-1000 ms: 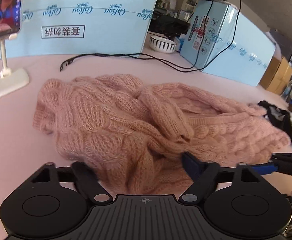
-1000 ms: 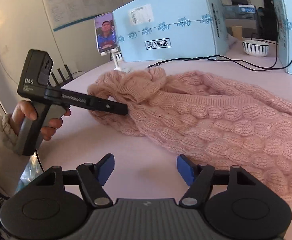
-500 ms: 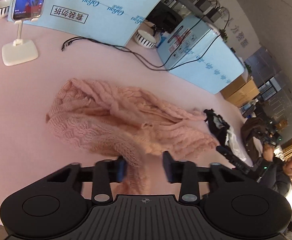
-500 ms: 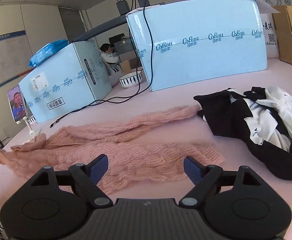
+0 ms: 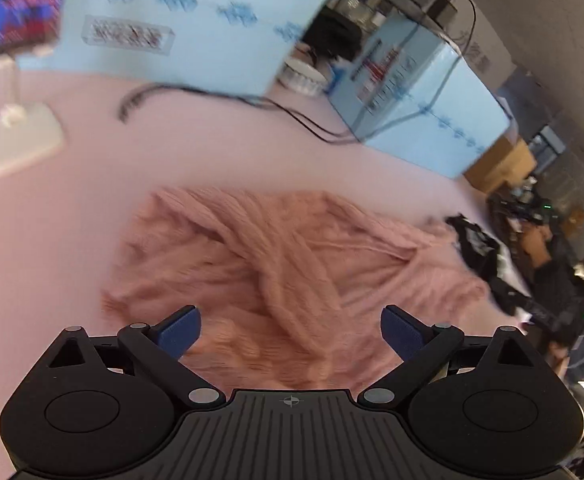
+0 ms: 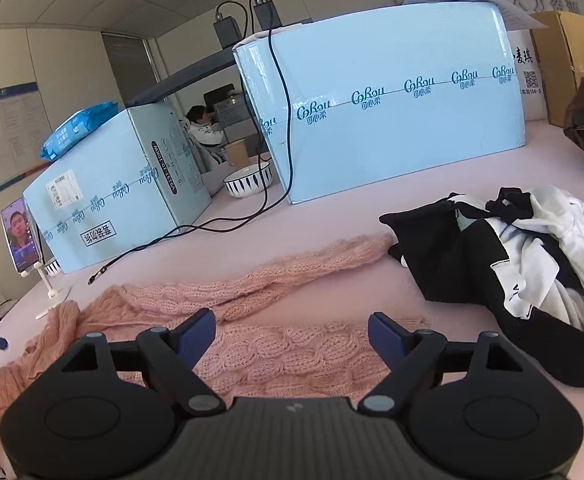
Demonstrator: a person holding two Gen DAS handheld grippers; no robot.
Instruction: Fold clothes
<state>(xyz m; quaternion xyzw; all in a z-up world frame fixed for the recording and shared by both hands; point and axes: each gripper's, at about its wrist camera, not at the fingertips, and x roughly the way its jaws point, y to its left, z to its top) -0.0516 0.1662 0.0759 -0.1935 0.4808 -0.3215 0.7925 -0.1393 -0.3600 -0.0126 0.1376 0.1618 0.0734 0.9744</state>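
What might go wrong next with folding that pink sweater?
The pink sweater lies bunched, one sleeve stretched toward the black and white clothes; a pull may drag those along. The left claw, its jaws opening with nothing pinched, may snag loose knit. A black cable trails nearby and might catch.

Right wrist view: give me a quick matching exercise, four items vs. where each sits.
Items:
1. pink knit sweater
2. black and white garment
3. striped bowl
4. phone on stand

Places:
A. far left edge of the table
B. between the two blue boxes
C. right side, in a heap
D. straight ahead of the fingers, spread on the table

Pairs: 1-D, 2-C, 3-B, 4-A
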